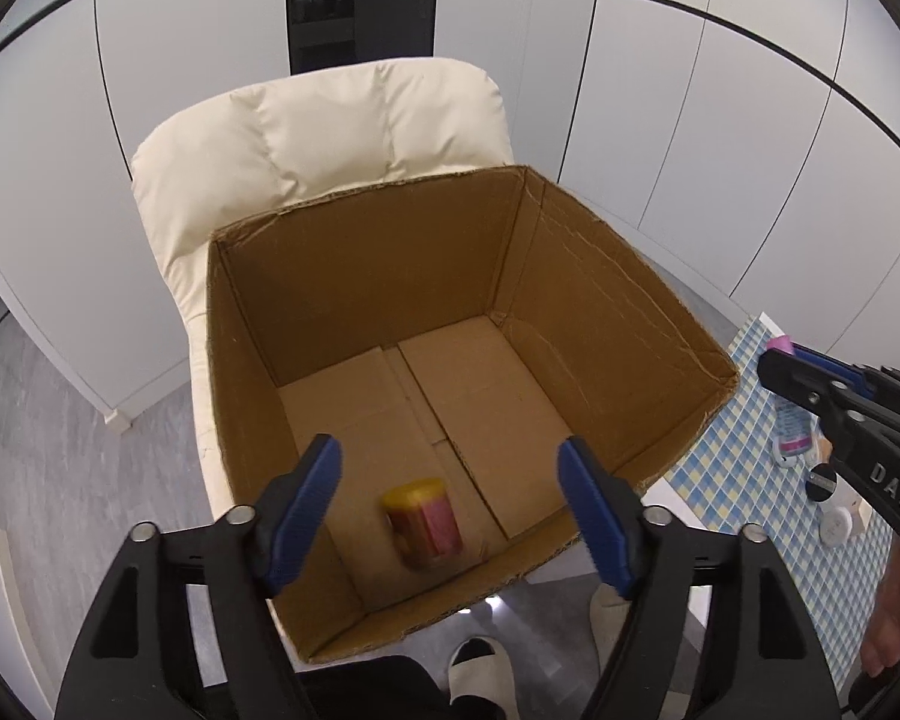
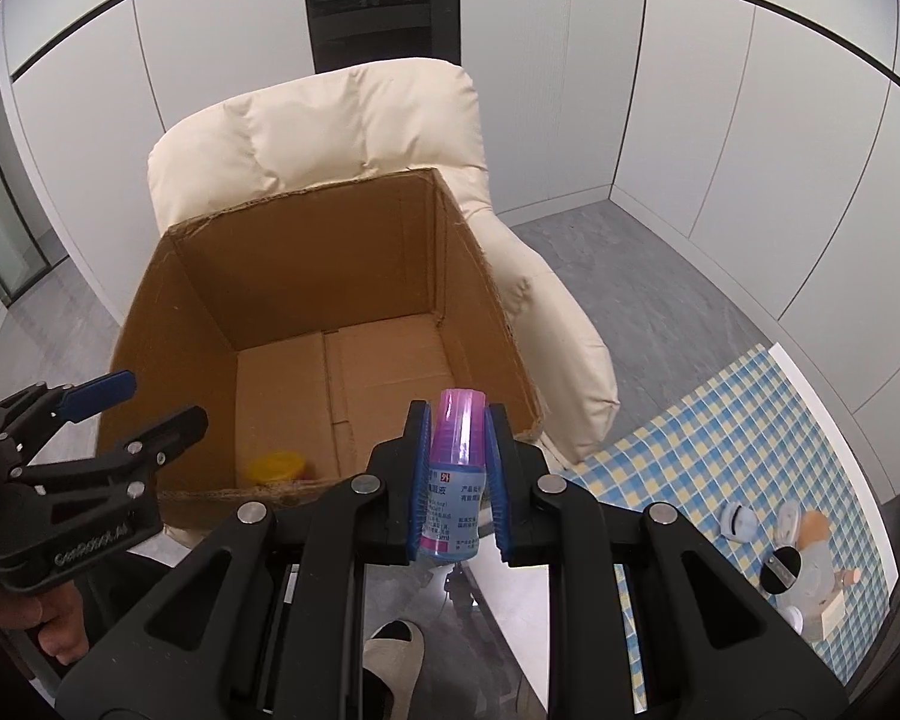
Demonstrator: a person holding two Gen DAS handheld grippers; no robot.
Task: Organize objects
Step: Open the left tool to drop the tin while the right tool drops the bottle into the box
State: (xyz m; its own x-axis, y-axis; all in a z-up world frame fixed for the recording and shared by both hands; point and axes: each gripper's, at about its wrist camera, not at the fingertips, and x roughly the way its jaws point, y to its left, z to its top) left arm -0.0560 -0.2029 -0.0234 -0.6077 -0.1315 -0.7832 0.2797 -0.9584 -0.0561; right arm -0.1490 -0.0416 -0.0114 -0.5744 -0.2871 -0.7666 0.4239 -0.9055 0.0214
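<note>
An open cardboard box (image 1: 360, 276) stands on a cream armchair. My left gripper (image 1: 447, 450) hangs over its near side, open, with nothing between the blue pads. Below it, inside the box, a yellow-lidded jar (image 1: 424, 525) with a red label appears blurred. The right wrist view shows the same jar (image 2: 275, 467) near the box's (image 2: 306, 264) front wall and the left gripper (image 2: 156, 402) at the left. My right gripper (image 2: 459, 414) is shut on a blue bottle (image 2: 456, 480) with a pink cap, held upright just over the box's near right corner.
The armchair (image 1: 330, 120) backs onto white wall panels. A table with a blue-and-yellow checked cloth (image 2: 720, 450) lies to the right and carries several small items (image 2: 780, 564) and another bottle (image 1: 792, 426). A person's slippered foot (image 1: 480, 672) is on the grey floor below.
</note>
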